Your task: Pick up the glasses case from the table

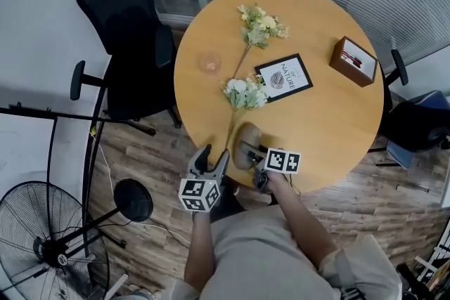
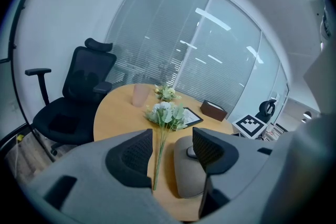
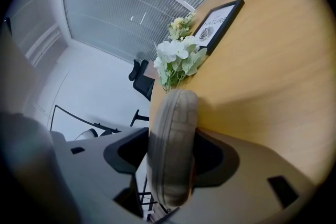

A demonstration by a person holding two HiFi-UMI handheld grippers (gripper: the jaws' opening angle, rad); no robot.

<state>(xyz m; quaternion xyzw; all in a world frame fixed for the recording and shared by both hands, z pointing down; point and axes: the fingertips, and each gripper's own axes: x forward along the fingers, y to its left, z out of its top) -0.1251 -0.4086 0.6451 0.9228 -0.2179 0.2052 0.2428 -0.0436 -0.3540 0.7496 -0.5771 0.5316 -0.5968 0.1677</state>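
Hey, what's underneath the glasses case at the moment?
The case lies on the table near its edge, between the right gripper's jaws. Only tabletop shows around it. Its underside is covered, so anything beneath it can't be seen.

left gripper (image 2: 173, 148) jaws apart; right gripper (image 3: 171, 159) jaws clamped
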